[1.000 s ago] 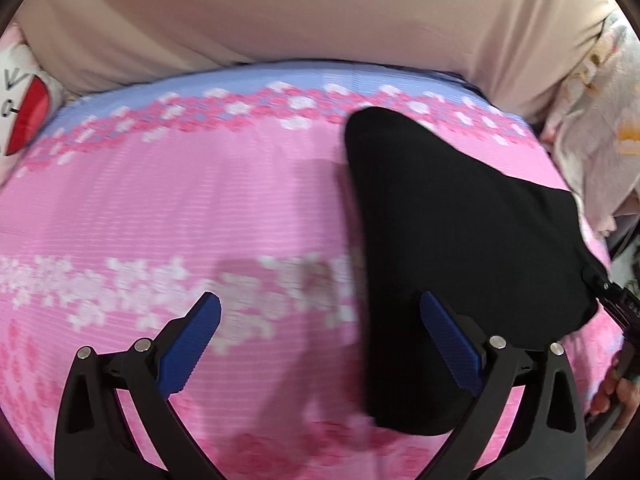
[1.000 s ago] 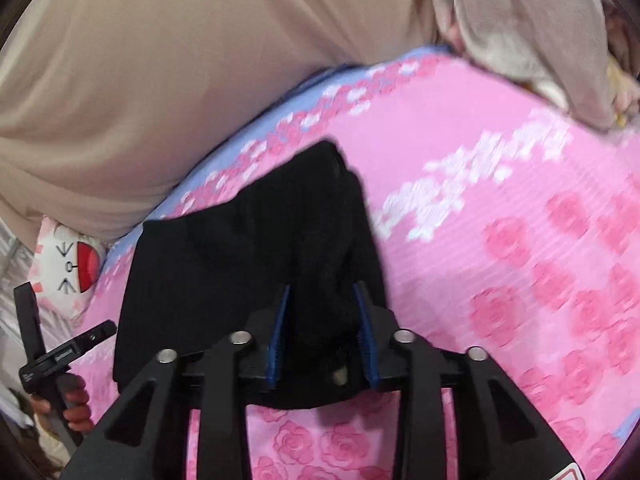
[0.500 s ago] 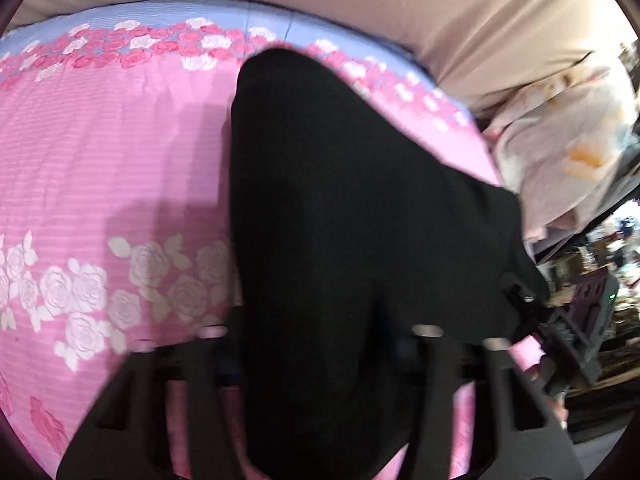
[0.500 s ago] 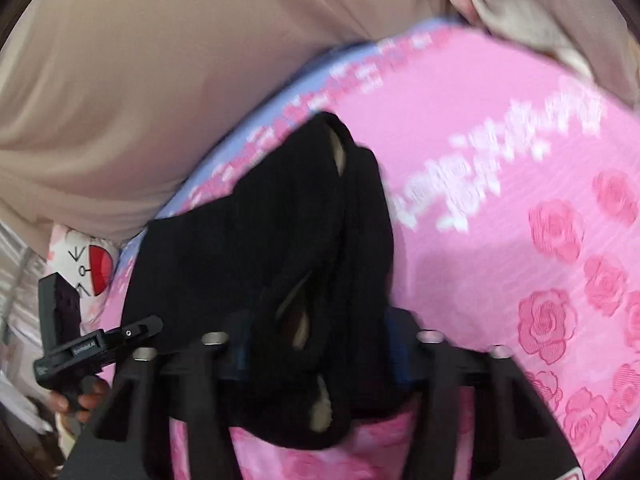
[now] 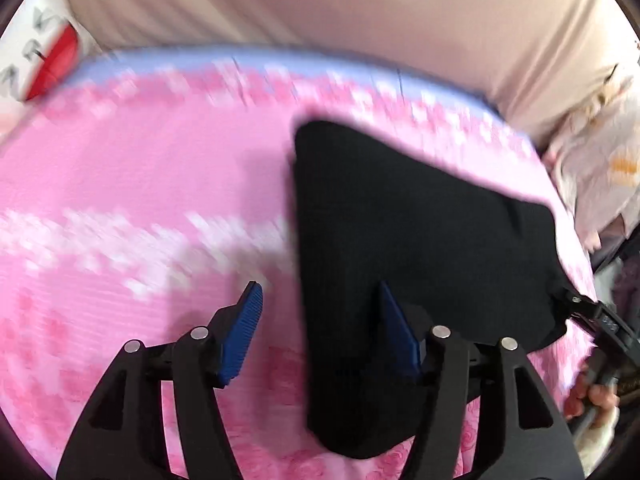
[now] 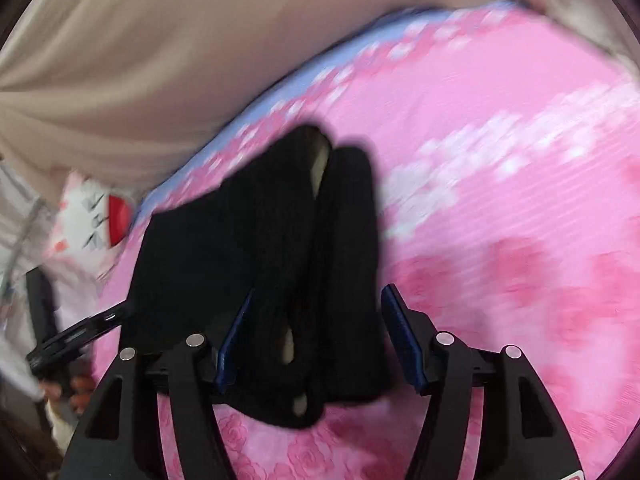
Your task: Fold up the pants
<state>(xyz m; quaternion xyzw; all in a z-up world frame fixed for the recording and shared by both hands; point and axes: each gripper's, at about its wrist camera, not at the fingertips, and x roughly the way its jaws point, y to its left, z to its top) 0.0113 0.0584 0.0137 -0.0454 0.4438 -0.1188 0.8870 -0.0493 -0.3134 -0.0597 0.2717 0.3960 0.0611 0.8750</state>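
Note:
Folded black pants [image 5: 420,248] lie on the pink rose-print bedsheet [image 5: 140,184]. My left gripper [image 5: 320,320] hovers at their near left edge with its jaws opening. One blue pad is over the sheet and the other over the cloth, and neither presses. In the right wrist view the pants [image 6: 256,248] show as a bunched stack of folds. My right gripper [image 6: 318,336] straddles their near end, jaws opening, the cloth loose between the pads. The right gripper [image 5: 600,320] shows at the pants' far corner, and the left gripper [image 6: 80,328] at the left.
A beige cloth [image 5: 320,12] rises behind the bed. A white plush with a red patch [image 5: 44,52] sits at the back left, and pale floral bedding [image 5: 600,168] at the right. A person's fingers [image 5: 592,400] hold the right gripper's handle. Bare sheet lies left of the pants.
Half a second ago both grippers were closed in on the black cloth. Now both sets of jaws stand apart, the left gripper has pulled back to the pants' left edge, and the cloth lies flatter.

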